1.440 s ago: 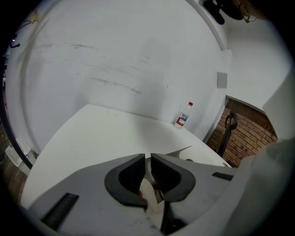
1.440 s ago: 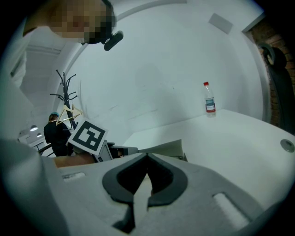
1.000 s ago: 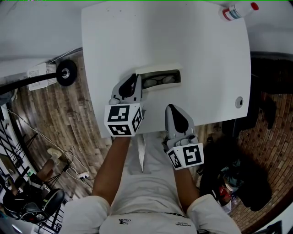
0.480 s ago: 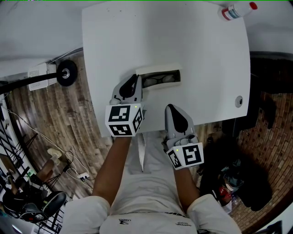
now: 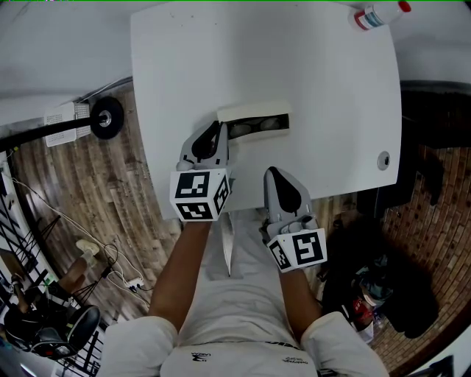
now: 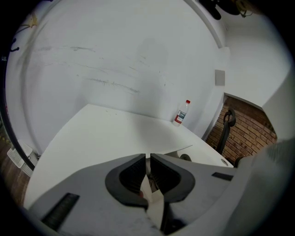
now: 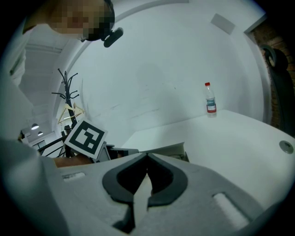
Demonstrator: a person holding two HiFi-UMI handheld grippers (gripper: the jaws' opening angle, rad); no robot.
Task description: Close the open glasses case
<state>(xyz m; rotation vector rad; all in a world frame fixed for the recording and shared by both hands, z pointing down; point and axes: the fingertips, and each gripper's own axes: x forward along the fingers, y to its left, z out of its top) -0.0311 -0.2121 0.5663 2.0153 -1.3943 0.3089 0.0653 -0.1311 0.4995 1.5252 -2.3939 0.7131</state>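
Observation:
On the white table [image 5: 294, 59] a cream glasses case [image 5: 254, 118] lies crosswise, its lid tilted low over a dark interior where glasses show only faintly. My left gripper [image 5: 218, 127] is shut, with its tips at the case's left end; whether they touch it I cannot tell. In the left gripper view the jaws [image 6: 148, 156] meet with only a slit, and the case lid's edge [image 6: 177, 150] shows just beyond. My right gripper [image 5: 273, 174] is shut and holds nothing, a little nearer than the case. In the right gripper view the case [image 7: 171, 149] lies just past its tips [image 7: 147, 156].
A plastic bottle with a red cap [image 5: 379, 15] stands at the table's far right corner, also seen in the gripper views [image 6: 181, 113] [image 7: 210, 102]. A round cable hole [image 5: 383, 160] sits near the right edge. Wooden floor and a wheel [image 5: 107, 116] lie left of the table.
The case lid has come down, so the opening looks narrower and the glasses show less. Both grippers have barely moved.

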